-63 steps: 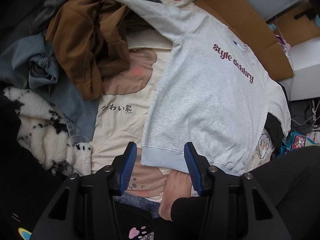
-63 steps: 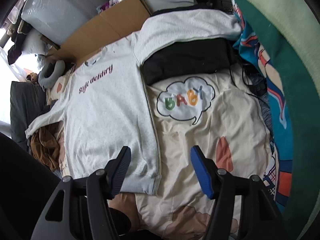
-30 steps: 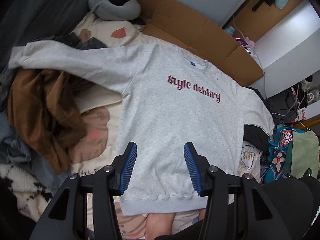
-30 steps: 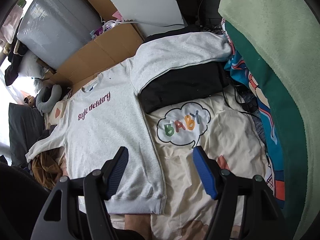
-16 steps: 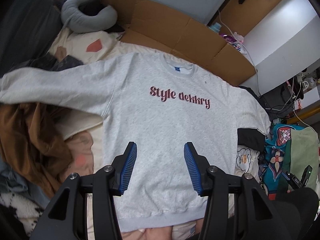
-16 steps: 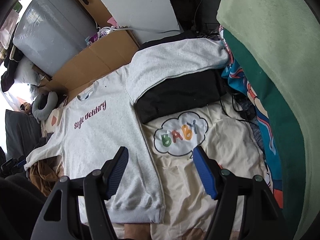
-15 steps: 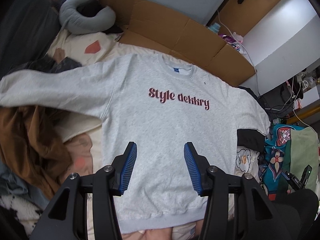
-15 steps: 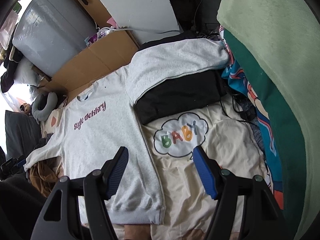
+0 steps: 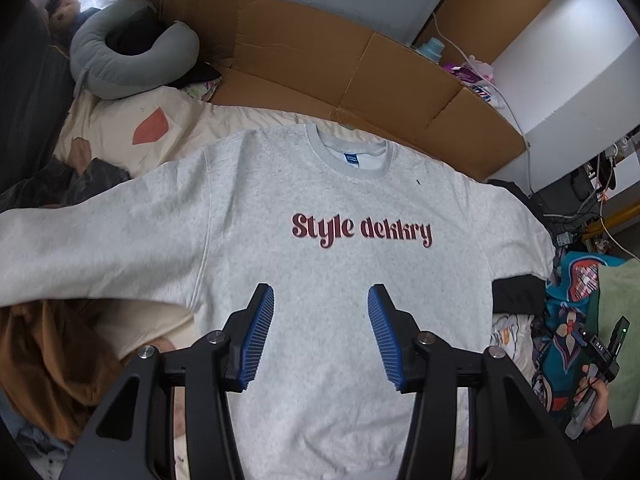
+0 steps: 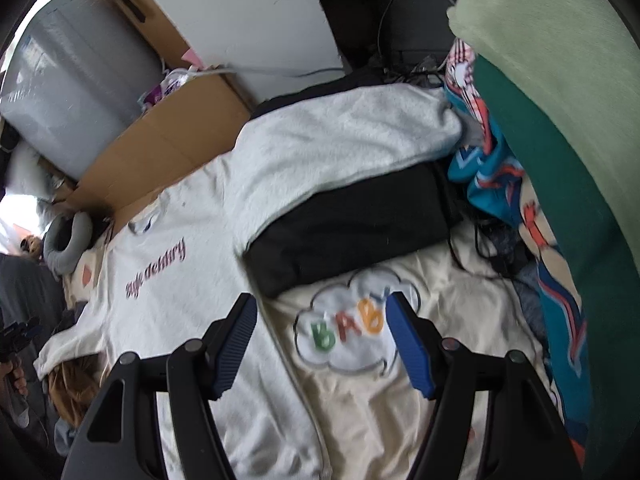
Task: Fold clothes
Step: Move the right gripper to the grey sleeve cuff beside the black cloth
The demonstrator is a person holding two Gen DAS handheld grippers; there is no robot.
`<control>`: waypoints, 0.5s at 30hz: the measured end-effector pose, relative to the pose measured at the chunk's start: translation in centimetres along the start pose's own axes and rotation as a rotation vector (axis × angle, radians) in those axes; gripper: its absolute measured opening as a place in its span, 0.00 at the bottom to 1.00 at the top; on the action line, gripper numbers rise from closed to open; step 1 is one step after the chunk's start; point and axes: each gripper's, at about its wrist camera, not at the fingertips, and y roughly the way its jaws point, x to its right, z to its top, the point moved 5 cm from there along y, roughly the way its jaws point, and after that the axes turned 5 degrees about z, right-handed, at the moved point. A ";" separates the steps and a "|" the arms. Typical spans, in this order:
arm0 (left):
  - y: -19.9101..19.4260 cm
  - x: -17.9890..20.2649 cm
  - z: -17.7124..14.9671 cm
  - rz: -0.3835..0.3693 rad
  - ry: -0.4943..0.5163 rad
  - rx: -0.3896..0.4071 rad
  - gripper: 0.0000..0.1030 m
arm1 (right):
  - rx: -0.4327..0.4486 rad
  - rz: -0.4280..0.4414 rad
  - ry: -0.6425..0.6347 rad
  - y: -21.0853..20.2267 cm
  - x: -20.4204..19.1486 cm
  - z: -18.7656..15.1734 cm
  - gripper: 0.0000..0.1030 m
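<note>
The grey sweatshirt (image 9: 340, 248) is laid flat, print up, across the middle of the bed (image 10: 460, 288), sleeves stretched toward both side edges, while the left gripper (image 9: 321, 332) and right gripper (image 10: 320, 344) are held spread and empty above it, presumably so that folding is eased.

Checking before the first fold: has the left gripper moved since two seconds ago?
Yes. The left gripper moved from the grey sweatshirt's hem up its body, toward the cardboard.

From my feed there's flattened cardboard (image 9: 360, 60) along the far edge, a grey neck pillow (image 9: 132, 56) beside it, and a cream blanket (image 10: 400, 392) with a "BABY" cloud print (image 10: 352, 332).
</note>
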 end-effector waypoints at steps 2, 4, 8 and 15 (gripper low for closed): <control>1.1 0.2 0.5 -0.007 -0.004 0.004 0.48 | 0.022 -0.002 0.008 0.8 0.2 1.0 0.63; 2.3 0.5 1.0 -0.016 -0.010 0.006 0.48 | 0.035 -0.013 0.011 1.8 0.3 1.8 0.63; 4.7 1.1 1.9 -0.035 -0.021 0.012 0.48 | 0.030 -0.041 0.005 3.8 0.2 3.0 0.63; 8.6 2.7 2.6 -0.031 -0.003 -0.008 0.48 | 0.044 -0.066 -0.002 6.5 0.2 4.6 0.63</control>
